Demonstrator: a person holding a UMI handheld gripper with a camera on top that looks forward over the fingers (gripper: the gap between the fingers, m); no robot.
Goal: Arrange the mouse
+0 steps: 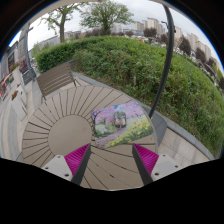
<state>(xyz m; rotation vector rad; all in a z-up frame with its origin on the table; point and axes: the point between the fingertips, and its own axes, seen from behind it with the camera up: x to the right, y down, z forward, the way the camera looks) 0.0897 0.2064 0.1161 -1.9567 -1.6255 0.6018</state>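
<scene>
Hand-held gripper hovering released over a round slatted wooden tabletop outdoors.

Its magenta pads are standing apart with nothing between them; just ahead of the fingers a printed mouse pad is lying flat on the slats. No mouse is showing. Green shrubs, trees and buildings are rising beyond the tabletop.

We saw a round slatted counter of pale wood, its boards fanning out from a central disc. A printed pad with a colourful picture lay flat on it. Beyond rose a grassy slope and trees, with buildings farther off. A dark pole stood beside the slope.
</scene>
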